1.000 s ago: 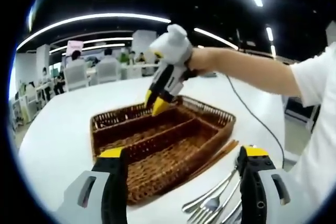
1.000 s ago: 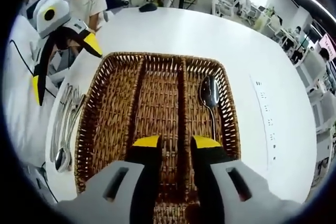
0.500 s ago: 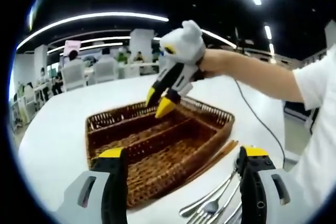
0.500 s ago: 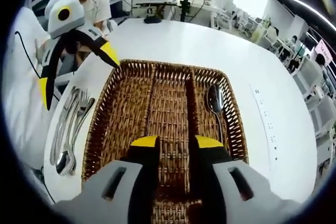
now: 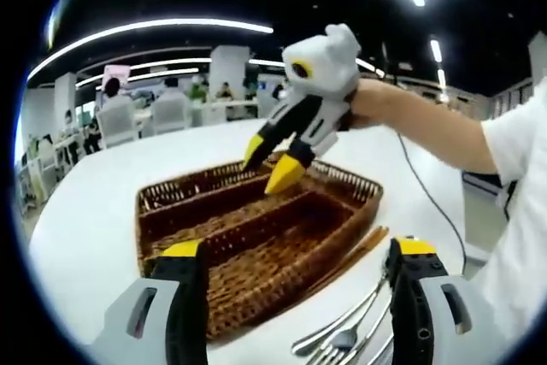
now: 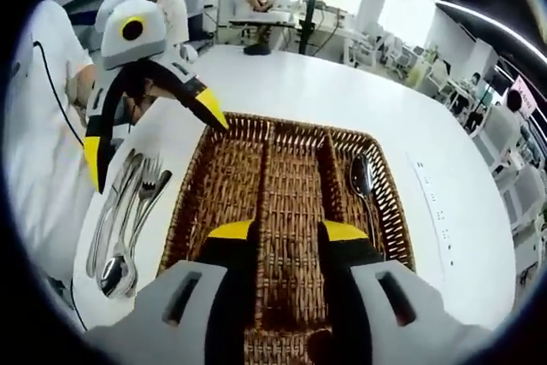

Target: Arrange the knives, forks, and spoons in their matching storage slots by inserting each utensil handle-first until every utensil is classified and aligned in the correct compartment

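Right gripper [image 6: 285, 232] hangs above the near end of the tray [image 6: 224, 179], over the middle slot; jaws parted a little w/ nothing between them. One spoon [image 6: 362, 182] lies in the slot to its right, bowl toward the far rim, w/ bare wicker all round it; middle and left slots are open along their length. Loose cutlery [image 6: 128, 220] sits on the table [image 6: 342, 96] left of the tray, just outside its left rim, under the left gripper [image 6: 145, 138]. In the left gripper view that gripper [image 5: 295, 254] has jaws spread wide, empty, w/ the tray's near corner ahead between them and forks [image 5: 346, 331] by the right jaw. Right gripper [image 5: 275, 156] floats above the tray's far rim, clear of the wicker. Wide bare tabletop beyond the tray.
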Action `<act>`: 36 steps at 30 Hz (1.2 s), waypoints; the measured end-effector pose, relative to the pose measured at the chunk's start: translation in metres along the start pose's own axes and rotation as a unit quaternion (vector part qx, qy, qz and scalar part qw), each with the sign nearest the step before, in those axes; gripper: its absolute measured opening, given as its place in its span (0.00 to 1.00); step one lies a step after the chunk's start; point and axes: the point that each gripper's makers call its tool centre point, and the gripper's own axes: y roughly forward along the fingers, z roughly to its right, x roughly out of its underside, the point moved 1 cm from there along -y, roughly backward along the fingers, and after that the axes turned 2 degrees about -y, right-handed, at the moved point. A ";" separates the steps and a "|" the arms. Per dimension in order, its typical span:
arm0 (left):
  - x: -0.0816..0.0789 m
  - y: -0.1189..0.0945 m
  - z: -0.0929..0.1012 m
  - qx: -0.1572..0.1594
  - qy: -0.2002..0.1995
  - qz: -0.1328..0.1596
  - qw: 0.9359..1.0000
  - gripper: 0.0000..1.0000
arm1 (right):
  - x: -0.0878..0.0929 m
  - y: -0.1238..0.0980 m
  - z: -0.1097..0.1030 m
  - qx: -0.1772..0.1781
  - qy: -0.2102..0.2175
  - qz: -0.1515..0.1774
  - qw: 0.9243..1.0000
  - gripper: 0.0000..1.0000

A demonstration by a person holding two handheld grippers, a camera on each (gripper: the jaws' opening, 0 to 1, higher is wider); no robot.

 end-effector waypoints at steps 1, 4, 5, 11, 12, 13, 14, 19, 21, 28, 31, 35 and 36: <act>0.000 0.000 0.000 0.000 0.000 -0.001 1.000 0.88 | 0.000 -0.001 -0.001 0.001 -0.001 0.001 1.000 0.30; 0.000 0.002 -0.001 0.000 0.000 -0.002 1.000 0.88 | -0.002 -0.004 -0.004 0.003 -0.003 0.008 1.000 0.30; 0.000 0.003 -0.001 0.000 0.000 -0.001 1.000 0.87 | -0.002 -0.007 -0.006 0.004 -0.003 0.011 1.000 0.31; -0.001 0.007 0.000 0.003 0.005 0.003 1.000 0.86 | -0.004 -0.011 -0.013 0.009 -0.005 0.025 1.000 0.32; -0.001 0.007 0.000 0.004 0.007 0.003 1.000 0.86 | -0.004 -0.012 -0.015 0.009 -0.003 0.027 1.000 0.32; -0.002 0.008 0.001 0.005 0.008 0.003 1.000 0.86 | -0.004 -0.013 -0.016 0.010 -0.003 0.028 1.000 0.32; -0.002 0.008 0.000 0.005 0.010 0.004 1.000 0.86 | -0.004 -0.014 -0.018 0.013 -0.002 0.031 0.999 0.33; -0.004 0.009 -0.001 0.005 0.014 0.008 1.000 0.85 | -0.004 -0.019 -0.025 0.014 0.005 0.043 0.999 0.34; -0.004 0.009 -0.001 0.005 0.015 0.008 1.000 0.85 | -0.004 -0.020 -0.026 0.016 0.006 0.045 0.999 0.35; -0.004 0.010 -0.002 0.007 0.017 0.008 1.000 0.84 | -0.004 -0.024 -0.037 0.021 0.012 0.058 0.998 0.36; -0.005 0.009 -0.002 0.007 0.019 0.010 1.000 0.84 | -0.005 -0.027 -0.040 0.023 0.017 0.067 0.997 0.37; -0.005 0.008 -0.003 0.007 0.021 0.011 1.000 0.83 | -0.005 -0.029 -0.043 0.026 0.019 0.072 0.997 0.37; -0.005 0.008 -0.003 0.008 0.021 0.011 1.000 0.83 | -0.004 -0.030 -0.044 0.027 0.021 0.073 0.997 0.38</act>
